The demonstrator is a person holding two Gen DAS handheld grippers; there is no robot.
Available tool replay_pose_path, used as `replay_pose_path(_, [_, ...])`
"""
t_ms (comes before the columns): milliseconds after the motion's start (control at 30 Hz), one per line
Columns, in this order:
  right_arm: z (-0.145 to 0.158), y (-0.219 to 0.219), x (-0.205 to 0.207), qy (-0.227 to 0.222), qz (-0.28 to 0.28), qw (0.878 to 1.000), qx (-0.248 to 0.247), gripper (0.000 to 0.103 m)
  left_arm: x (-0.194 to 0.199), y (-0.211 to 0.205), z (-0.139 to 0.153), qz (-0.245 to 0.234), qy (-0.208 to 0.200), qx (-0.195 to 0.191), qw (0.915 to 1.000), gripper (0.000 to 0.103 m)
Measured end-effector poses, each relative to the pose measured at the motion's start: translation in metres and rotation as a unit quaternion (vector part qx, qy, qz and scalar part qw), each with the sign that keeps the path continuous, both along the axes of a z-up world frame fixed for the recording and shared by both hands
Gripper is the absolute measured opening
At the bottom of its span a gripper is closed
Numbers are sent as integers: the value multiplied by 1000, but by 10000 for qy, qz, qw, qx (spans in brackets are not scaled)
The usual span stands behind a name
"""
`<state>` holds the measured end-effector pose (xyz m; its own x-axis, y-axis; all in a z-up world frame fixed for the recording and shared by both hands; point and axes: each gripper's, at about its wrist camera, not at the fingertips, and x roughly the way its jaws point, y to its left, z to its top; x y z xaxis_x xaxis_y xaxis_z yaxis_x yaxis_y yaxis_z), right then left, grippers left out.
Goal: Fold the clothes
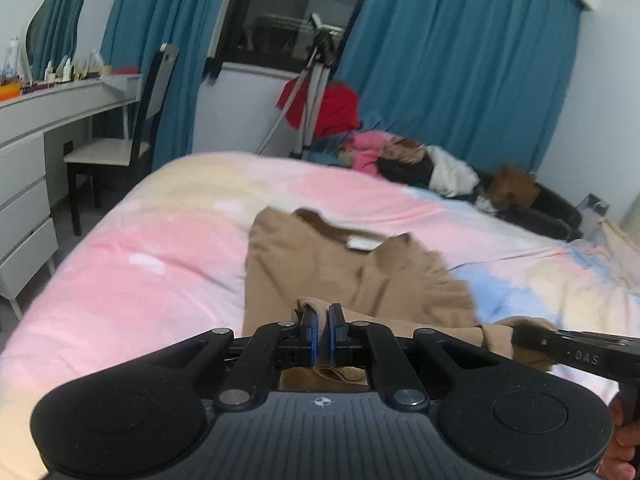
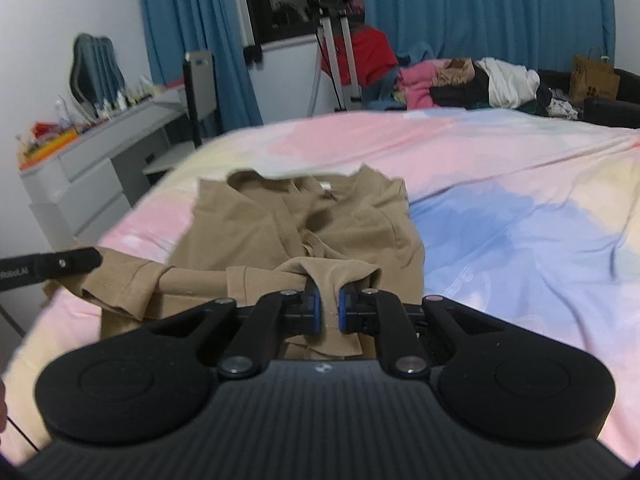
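Note:
A tan shirt lies on the pastel bedspread, its collar end with a white label farthest from me. My left gripper is shut on the shirt's near hem, with cloth bunched between its blue pads. The same tan shirt fills the middle of the right wrist view, creased and partly doubled over. My right gripper is shut on another fold of its near edge. The right gripper's black finger shows at the right of the left wrist view, and the left gripper's finger at the left of the right wrist view.
A heap of mixed clothes sits at the bed's far corner beside a tripod and blue curtains. A white dresser and a chair stand left of the bed. A brown paper bag stands at far right.

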<state>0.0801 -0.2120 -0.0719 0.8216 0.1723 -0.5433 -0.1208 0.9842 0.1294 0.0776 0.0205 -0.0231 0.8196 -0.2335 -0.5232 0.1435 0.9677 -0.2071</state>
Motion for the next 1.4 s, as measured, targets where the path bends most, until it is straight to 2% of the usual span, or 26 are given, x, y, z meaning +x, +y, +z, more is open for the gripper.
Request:
replay_pose_path(167, [-39, 7, 32, 137, -98, 9996, -242, 12, 39, -5, -44, -20, 307, 261, 9992, 7])
replay_pose_path(367, [-57, 9, 42, 157, -176, 9994, -253, 13, 56, -3, -63, -34, 520, 209, 9984, 13])
replay_pose_path(467, [-56, 7, 38, 112, -221, 9996, -109, 14, 51, -8, -61, -83, 481, 286, 9984, 29])
replay_pose_path(533, [-52, 5, 33, 26, -227, 9997, -65, 15, 44, -14, -57, -69, 354, 444, 9984, 53])
replay_pose_path(567, [-50, 4, 31, -17, -231, 9997, -43, 17, 39, -17, -54, -63, 285, 527, 9982, 57])
replay_pose_path(633, [-46, 3, 26, -103, -237, 9997, 1, 28, 31, -23, -49, -74, 160, 667, 9976, 68])
replay_pose_path(700, [-42, 1, 21, -189, -243, 9995, 45, 62, 23, -27, -44, -114, 74, 743, 9971, 76])
replay_pose_path(767, [-37, 0, 14, -292, -232, 9993, 92, 77, 14, -30, -39, -128, 7, 785, 9968, 80])
replay_pose_path(867, [-23, -2, -4, -486, -166, 9985, 177, 76, -1, -30, -32, -70, -33, 677, 9977, 84])
replay_pose_path(933, [-13, -3, -20, -598, -168, 9978, 217, 76, -16, -31, -26, -62, -106, 664, 9977, 93])
replay_pose_path(1100, [1, -2, -59, -724, -215, 9967, 314, 76, -56, -41, -14, -243, -232, 1059, 9938, 99])
replay_pose_path(1233, [3, -6, -75, -576, -374, 9962, 527, 76, -79, -33, -9, -190, 230, 602, 9977, 99])
replay_pose_path(1333, [1, -13, -77, -367, -513, 9947, 815, 76, -80, -15, -15, -112, 852, -335, 9957, 99])
replay_pose_path(1400, [0, -17, -78, -227, -605, 9928, 1006, 76, -75, -5, -26, -23, 1360, -848, 9871, 99])
